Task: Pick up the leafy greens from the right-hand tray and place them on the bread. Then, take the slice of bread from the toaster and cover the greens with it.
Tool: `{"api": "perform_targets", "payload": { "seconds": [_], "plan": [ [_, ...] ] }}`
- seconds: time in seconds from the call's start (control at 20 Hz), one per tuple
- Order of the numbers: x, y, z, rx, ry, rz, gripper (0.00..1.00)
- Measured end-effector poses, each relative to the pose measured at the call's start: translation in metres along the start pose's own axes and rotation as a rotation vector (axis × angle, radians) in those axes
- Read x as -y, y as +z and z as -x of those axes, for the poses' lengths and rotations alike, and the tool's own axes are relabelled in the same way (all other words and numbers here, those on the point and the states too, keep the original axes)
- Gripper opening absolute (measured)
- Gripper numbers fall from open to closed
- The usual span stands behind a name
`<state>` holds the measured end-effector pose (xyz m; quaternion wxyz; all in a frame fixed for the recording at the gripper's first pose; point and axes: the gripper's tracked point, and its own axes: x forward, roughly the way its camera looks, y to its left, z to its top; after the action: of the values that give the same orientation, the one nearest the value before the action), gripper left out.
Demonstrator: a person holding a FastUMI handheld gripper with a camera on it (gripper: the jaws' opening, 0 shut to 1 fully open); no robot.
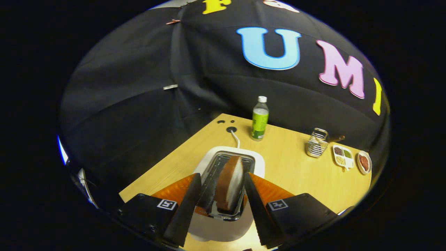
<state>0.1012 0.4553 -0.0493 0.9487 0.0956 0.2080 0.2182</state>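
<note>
**Brown-crusted bread slice standing between the spread claw fingers**

Wooden table top [296, 174], pale, set against the black cloth wall. White toaster [223, 223] directly under the gripper [223, 195], metal-rimmed slot running away from the camera. Slice of bread [230, 183] upright on edge in that slot, brown crust to the left, white crumb face to the right, top edge risen above the slot rim.

Gripper wide: both black fingers [188, 205] splayed to either side of the slot, orange flanks outboard. Bread in the gap between them, nearer the right finger than the left; no clear contact with either finger, daylight visible on the left side. Nothing gripped.

White cord [236, 138] from the toaster's far end to a round hole in the table. Beyond that, green-labelled bottle [260, 119] with white cap, upright, well past the fingertips. Label print too small to read.

Far right of the table: wire rack [317, 143], then a white compartment tray [343, 156] with dark, green and pale fillings, then a small round dish [364, 162] holding something red-brown. All well apart from the toaster.

Square black-and-white markers on both finger bases; no legible writing.
</note>
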Motion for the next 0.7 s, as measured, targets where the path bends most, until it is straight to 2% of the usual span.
{"api": "perform_targets", "payload": {
  "seconds": [0.2, 0.25, 0.4, 0.45, 0.7],
  "plan": [
    [0.011, -0.009, -0.012, -0.031, -0.047, 0.010, 0.77],
    [0.011, -0.007, -0.013, -0.024, -0.034, 0.005, 0.67],
    [0.005, -0.009, -0.013, -0.044, -0.012, -0.047, 0.21],
    [0.005, -0.007, -0.012, -0.036, -0.011, -0.045, 0.17],
    [0.001, 0.007, 0.003, 0.003, 0.001, -0.043, 0.17]
  ]
}}
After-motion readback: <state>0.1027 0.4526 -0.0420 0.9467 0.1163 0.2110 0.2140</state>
